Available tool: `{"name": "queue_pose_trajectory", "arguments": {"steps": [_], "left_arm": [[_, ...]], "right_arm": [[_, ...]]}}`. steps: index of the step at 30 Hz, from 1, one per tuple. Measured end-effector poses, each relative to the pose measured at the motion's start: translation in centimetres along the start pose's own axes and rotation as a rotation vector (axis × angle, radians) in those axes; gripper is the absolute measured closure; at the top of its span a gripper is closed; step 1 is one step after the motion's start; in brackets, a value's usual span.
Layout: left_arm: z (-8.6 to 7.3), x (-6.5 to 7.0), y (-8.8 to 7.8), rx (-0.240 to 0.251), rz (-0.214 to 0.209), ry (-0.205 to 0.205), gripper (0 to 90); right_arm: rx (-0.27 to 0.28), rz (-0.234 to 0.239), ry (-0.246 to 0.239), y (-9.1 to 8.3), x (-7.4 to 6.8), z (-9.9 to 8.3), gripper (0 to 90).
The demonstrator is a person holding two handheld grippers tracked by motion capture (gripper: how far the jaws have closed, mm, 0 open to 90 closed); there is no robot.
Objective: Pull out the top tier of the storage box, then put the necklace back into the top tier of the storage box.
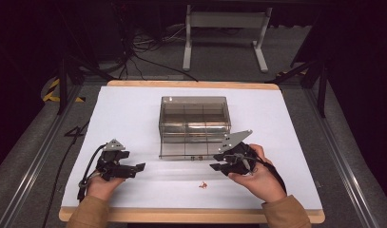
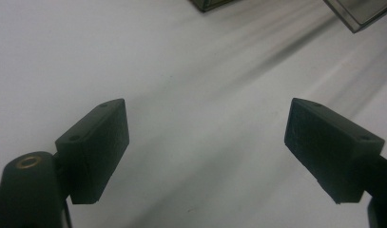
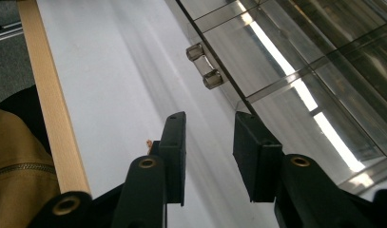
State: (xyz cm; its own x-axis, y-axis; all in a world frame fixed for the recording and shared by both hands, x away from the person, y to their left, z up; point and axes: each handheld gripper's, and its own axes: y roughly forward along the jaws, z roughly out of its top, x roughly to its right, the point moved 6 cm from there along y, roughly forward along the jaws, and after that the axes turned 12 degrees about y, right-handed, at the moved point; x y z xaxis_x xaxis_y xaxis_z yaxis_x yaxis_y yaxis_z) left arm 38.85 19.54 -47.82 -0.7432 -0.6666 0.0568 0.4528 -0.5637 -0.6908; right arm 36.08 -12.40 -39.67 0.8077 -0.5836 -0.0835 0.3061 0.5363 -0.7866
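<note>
Clear box (image 3: pixel 295 61) just beside right gripper (image 3: pixel 209 142)

The person's left hand (image 1: pixel 101 186) comes in from the bottom and holds the left gripper (image 1: pixel 134 169) low and flat. It points to the right, toward the other hand. Its two black jaws stand wide apart with nothing between them. The right hand (image 1: pixel 258 179) holds the right gripper (image 1: pixel 218 166), and this one points to the left. A grey three-cornered plate (image 1: pixel 235 140) sits on top of it and tilts upward. Its jaws are only a little way apart, and nothing sits between them. Both forearms wear tan sleeves (image 1: pixel 286 213). A black cable (image 1: pixel 90 164) loops from the left gripper back past the wrist.
</note>
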Motion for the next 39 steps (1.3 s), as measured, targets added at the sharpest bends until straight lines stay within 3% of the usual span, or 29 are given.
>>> {"name": "queue_pose_trajectory", "arguments": {"steps": [15, 20, 39], "left_arm": [[0.2, 0.1, 0.4, -0.001, -0.01, 0.006, 15.5], [0.1, 0.0, 0.2, -0.004, 0.001, 0.01, 15.5], [-0.3, 0.1, 0.1, -0.017, 0.007, 0.014, 15.5]], "right_arm": [[-0.078, -0.004, -0.038, 2.5, -0.6, -1.2, 63.6], [-0.13, 0.006, -0.052, 3.6, -1.1, -1.8, 63.6], [-0.21, 0.05, -0.1, 6.4, -2.1, -2.5, 63.6]]}}
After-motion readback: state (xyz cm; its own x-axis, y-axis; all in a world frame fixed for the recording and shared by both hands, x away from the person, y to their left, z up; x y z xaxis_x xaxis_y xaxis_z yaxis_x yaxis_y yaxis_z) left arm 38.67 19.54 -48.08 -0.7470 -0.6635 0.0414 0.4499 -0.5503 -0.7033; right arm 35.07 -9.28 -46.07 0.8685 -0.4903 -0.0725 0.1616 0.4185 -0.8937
